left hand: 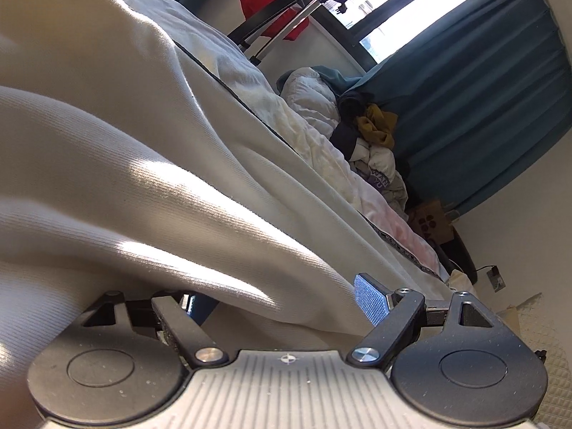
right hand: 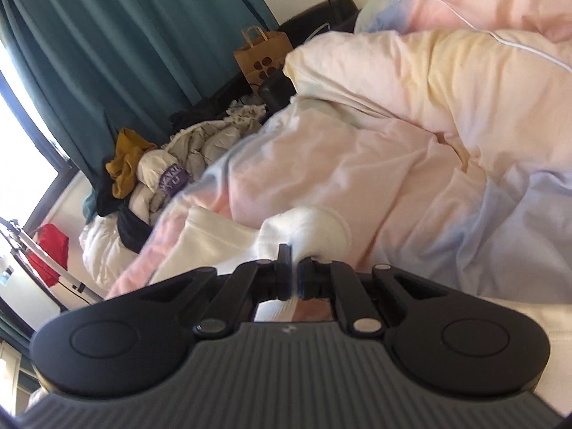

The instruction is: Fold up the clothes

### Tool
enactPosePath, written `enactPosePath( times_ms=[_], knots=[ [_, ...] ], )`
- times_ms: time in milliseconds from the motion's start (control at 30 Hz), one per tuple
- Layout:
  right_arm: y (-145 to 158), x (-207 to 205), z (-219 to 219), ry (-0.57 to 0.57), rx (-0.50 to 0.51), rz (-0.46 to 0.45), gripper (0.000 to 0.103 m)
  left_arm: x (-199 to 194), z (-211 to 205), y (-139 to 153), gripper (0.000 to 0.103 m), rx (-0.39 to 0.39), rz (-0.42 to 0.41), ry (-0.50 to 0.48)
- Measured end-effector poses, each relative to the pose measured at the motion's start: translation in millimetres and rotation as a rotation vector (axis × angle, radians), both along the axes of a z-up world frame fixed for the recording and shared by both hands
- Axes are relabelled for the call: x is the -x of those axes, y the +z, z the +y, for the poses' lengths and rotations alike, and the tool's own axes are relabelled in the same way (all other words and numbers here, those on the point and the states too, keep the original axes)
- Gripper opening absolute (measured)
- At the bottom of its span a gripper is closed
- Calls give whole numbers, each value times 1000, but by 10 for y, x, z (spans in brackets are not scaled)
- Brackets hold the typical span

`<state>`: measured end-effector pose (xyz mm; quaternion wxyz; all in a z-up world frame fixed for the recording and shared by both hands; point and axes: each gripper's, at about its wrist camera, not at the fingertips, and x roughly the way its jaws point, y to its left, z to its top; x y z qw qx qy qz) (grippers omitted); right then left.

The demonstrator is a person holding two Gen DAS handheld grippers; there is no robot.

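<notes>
A cream garment [left hand: 150, 164] is seen draped across the open left gripper [left hand: 286, 304], its folds lying between the spread fingers above the bed [left hand: 357, 178]. A white bunched edge of cloth [right hand: 307, 228] is pinched in the closed right gripper [right hand: 295, 268], over a pastel duvet [right hand: 411, 150]. Piled clothes [right hand: 161, 175] are visible beside teal curtains [right hand: 125, 46].

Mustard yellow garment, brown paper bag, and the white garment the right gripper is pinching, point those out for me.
mustard yellow garment [right hand: 127, 164], right wrist view, on its crumpled middle.
brown paper bag [right hand: 262, 57], right wrist view, on its front panel.
white garment [right hand: 314, 228], right wrist view, on the bunched cuff above the right gripper [right hand: 295, 268].
</notes>
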<state>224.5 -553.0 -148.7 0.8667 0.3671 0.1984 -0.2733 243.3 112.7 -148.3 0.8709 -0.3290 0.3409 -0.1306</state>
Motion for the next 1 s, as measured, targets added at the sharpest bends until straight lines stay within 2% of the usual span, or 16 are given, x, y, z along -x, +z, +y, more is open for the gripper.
enactPosePath(
  times_ms=[133,233,433,633,800,900,967,1000],
  knots=[
    [-210,117,18,24,-46,33,10,-26,-39,54,83,-34,2,-10],
    [-81,198,158,71,19,73,12,33,-28,120,83,-53,2,-18],
    [185,694,496,120,16,67,12,292,-38,325,83,-104,-18,-34],
    [452,1190,835,170,14,60,15,839,143,638,83,-97,-31,-5],
    [533,1497,970,190,-8,55,35,1400,504,868,84,-63,3,85],
    [527,1624,975,184,-22,49,51,1731,752,1037,85,-52,21,147],
    [518,1691,928,166,-42,29,67,1966,922,1151,94,-49,28,187],
    [511,1726,901,155,-54,16,69,2092,1009,1207,95,-50,27,207]
  ],
)
